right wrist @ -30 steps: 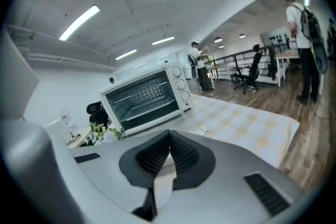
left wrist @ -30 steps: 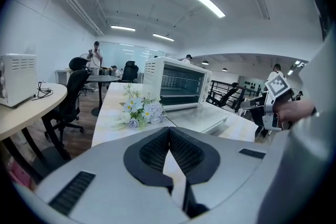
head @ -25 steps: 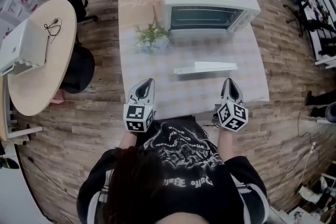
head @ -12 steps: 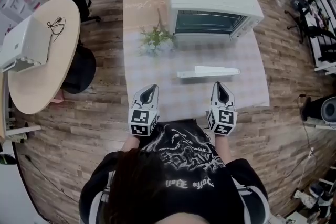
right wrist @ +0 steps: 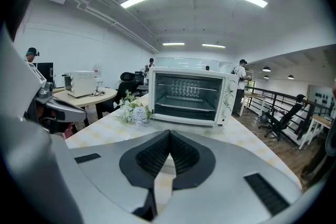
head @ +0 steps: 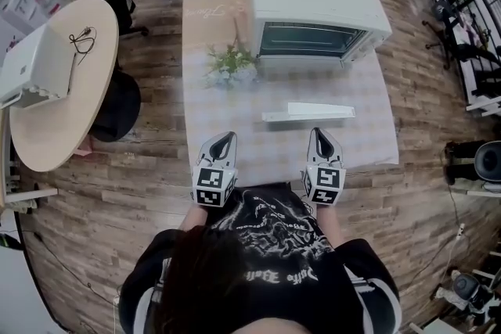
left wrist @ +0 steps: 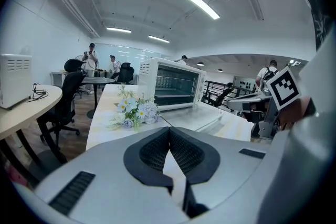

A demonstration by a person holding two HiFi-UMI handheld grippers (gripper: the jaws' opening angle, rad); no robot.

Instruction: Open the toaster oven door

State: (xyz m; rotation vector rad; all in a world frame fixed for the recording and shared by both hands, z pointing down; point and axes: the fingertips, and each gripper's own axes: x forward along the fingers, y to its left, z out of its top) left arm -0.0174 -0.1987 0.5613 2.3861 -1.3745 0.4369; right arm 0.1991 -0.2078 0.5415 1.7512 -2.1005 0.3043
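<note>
While both pairs of jaws sit pressed together and empty, the right gripper [head: 320,134] and left gripper [head: 222,138] hang well short of the oven [head: 313,4]. A flat slab [head: 309,112] lies before it. The door [head: 309,39] looks shut. Best move is likely to spread one gripper's jaws early, pass over the slab, take the door's top edge and swing it down.
</note>
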